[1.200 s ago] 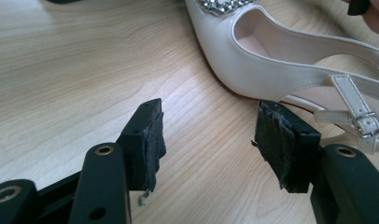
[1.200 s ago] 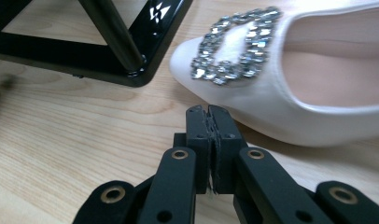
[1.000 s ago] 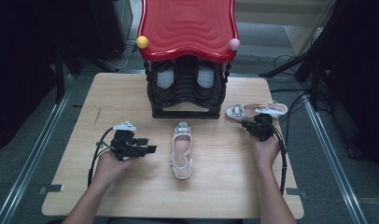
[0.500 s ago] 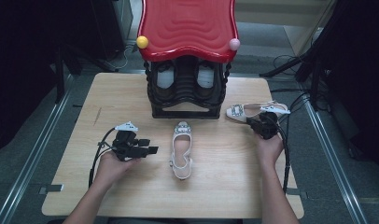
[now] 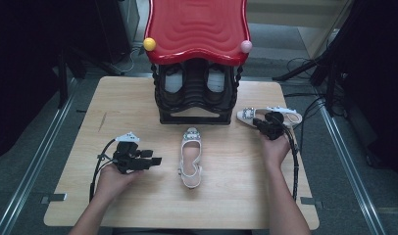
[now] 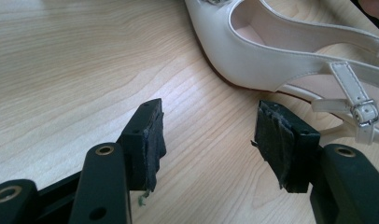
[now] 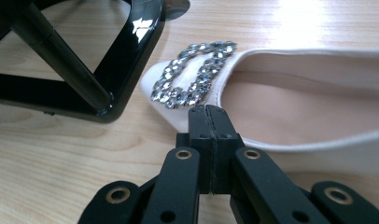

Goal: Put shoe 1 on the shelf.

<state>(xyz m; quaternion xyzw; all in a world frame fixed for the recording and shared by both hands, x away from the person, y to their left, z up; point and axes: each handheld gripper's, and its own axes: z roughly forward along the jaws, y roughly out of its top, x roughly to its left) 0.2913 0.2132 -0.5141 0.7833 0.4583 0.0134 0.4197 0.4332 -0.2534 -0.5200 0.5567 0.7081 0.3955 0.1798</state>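
A: Grippers first. The left gripper, nearest the person, rests with jaws wide apart and nothing between them, just left of the middle slingback shoe.

B: And the right gripper?

A: Jaws pressed together; whether they pinch the side edge of the buckled shoe I can't tell. That shoe lies just right of the shoe rack, toe near its black base.

B: Best approach?

A: Probably grip the rim firmly behind the rhinestone buckle, lift clear of the base, keep the sole level.
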